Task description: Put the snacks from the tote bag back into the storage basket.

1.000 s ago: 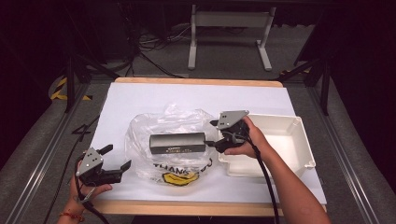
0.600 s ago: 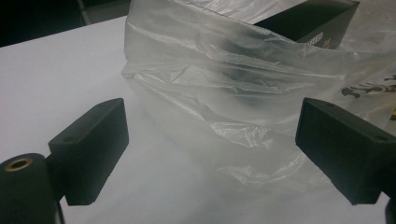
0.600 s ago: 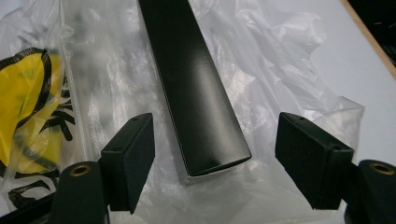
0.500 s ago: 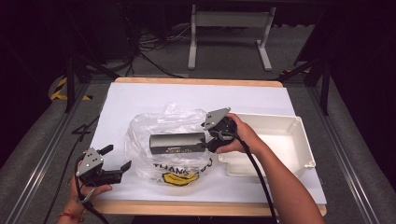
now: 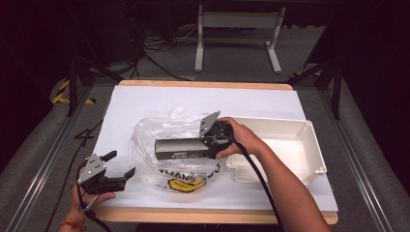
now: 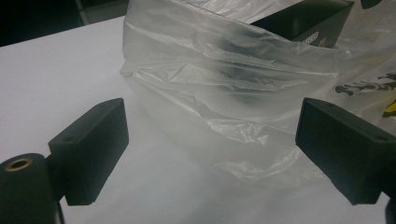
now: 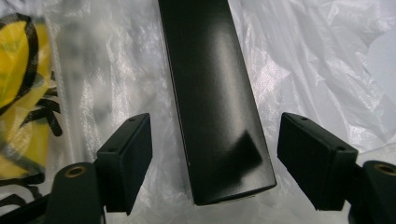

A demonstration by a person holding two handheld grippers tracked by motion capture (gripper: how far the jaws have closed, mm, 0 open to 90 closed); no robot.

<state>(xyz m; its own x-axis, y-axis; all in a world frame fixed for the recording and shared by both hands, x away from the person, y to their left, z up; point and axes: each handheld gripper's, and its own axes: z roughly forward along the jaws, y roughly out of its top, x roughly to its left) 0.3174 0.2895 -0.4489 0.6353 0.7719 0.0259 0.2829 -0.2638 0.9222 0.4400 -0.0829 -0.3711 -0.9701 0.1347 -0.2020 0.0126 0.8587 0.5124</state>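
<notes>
- My right gripper (image 5: 209,141) sits at the right end of the long, glossy black rectangular box (image 5: 183,149); its jaws stand apart on either side of that end, gaps showing on both sides, and they have just been opening.
- The box (image 7: 215,93) lies on top of the crumpled clear plastic bag with yellow and black print (image 5: 169,145), running lengthwise across it.
- My left gripper (image 5: 109,169) rests just left of the bag, jaws wide apart with nothing between them; in the left gripper view the bag's rumpled edge (image 6: 224,107) rises right ahead of it.
- Just right of the bag stands a shallow white rectangular plastic tray (image 5: 312,145), its near left corner close beside my right hand (image 5: 239,137).
- The bag's loose folds bulge up around the box on the far side.
- Under the bag lies a white sheet covering the table (image 5: 159,99), with a light wooden edge (image 5: 203,84) showing beyond it.
- Beyond the bag, past the table, the grey carpeted floor (image 5: 232,58) carries the white metal legs of a stand (image 5: 237,43) and some black cables (image 5: 154,53); the room behind is dark.
</notes>
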